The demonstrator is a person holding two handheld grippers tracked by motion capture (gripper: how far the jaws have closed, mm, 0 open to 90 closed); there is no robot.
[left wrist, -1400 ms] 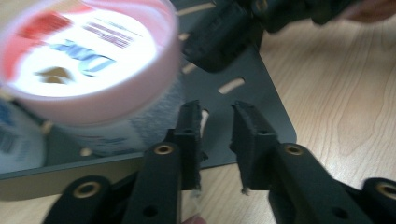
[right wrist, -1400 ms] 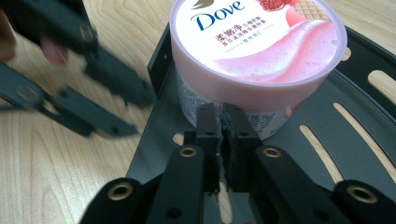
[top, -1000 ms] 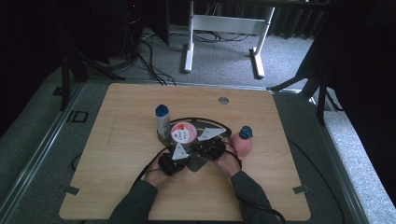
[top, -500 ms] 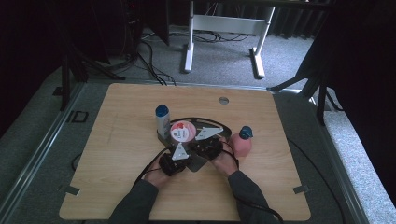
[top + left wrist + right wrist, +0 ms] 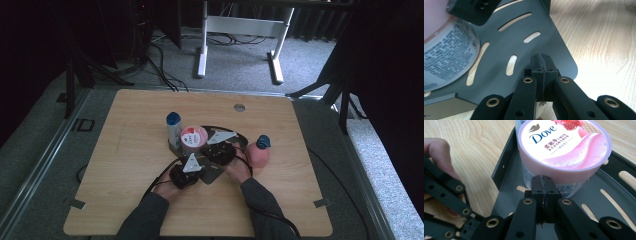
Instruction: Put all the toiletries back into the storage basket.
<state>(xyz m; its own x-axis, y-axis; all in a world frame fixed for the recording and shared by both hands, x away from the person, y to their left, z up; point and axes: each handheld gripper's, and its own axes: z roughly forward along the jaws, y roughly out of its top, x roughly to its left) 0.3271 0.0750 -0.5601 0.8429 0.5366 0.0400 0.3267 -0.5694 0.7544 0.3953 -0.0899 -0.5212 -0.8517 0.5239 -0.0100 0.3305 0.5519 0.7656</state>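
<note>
A dark grey slotted tray lies mid-table. It holds a pink Dove tub and a white bottle with a blue cap. My left gripper is shut and empty, its tips over the tray's near corner in the left gripper view. My right gripper is also shut with nothing between the jaws. In the right gripper view its tips sit just in front of the tub's side, low over the tray floor. The tub's printed label shows at the left of the left gripper view.
A pink bottle with a blue cap stands on the wood right of the tray. The tray's raised wall runs left of the tub. A metal grommet sits near the table's far edge. Desk legs and cables lie on the floor beyond.
</note>
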